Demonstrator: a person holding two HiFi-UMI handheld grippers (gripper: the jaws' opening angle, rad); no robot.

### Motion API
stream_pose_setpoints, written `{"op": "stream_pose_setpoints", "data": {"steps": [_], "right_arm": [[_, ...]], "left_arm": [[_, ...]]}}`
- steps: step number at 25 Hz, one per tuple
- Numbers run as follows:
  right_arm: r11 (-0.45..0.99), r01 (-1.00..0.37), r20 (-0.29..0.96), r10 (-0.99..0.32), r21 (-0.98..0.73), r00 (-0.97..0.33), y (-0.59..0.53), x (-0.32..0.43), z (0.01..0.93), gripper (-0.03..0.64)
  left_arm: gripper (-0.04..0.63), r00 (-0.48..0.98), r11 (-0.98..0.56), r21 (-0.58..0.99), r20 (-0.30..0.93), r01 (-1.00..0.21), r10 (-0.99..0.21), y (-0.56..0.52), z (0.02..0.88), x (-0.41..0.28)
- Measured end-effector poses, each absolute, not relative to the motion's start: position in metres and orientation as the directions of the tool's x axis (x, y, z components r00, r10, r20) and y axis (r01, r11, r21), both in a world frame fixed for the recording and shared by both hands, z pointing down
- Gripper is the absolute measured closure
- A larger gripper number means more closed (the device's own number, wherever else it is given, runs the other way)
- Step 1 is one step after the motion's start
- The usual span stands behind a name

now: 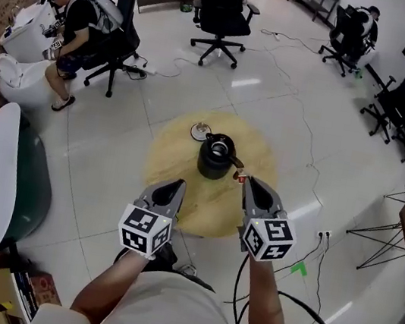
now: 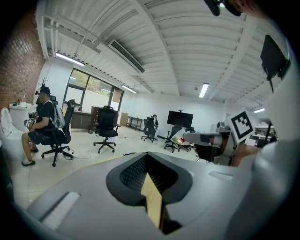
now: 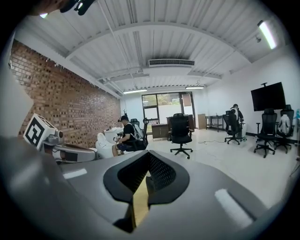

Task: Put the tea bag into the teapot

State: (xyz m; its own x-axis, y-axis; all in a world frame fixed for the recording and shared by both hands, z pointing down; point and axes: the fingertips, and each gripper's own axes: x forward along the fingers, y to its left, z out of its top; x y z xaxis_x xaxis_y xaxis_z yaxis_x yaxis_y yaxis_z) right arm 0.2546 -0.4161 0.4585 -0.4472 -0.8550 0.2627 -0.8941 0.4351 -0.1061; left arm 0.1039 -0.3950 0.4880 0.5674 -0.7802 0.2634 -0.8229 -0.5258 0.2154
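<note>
The left tongs (image 1: 174,186) are pressed together with nothing between them, held low over the near edge of the round yellow tabletop (image 1: 168,161). The right tongs (image 1: 248,182) are closed on a small red-and-white tea bag (image 1: 241,177) at their tip, just beside the black teapot (image 1: 215,160) on its right. The teapot stands upright and open near the tabletop's middle, with its lid (image 1: 201,130) lying on the far left side of it.
</note>
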Motion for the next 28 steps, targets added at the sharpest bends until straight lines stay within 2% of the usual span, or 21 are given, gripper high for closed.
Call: {"op": "stream_pose_setpoints", "data": {"steps": [8,14,28], "right_arm": [[0.459,-0.883,0.307,-0.830,-0.097,-0.465,-0.471,0.238,0.449,0.614],[0.484,-0.872,0.396,-0.790,-0.067,-0.469,-0.505,0.230,0.449,0.614],[0.501,-0.865,0.586,-0.698,-0.011,-0.412,-0.552,0.214,0.521,0.612]], "left_arm": [[0.583,0.562,-0.515,0.229,0.277,-0.826,-0.779,-0.444,0.473,0.093],[0.583,0.571,-0.522,0.231,0.314,-0.821,-0.759,-0.471,0.472,0.096],[0.583,0.574,-0.487,0.308,0.379,-0.818,-0.726,-0.494,0.506,0.087]]}}
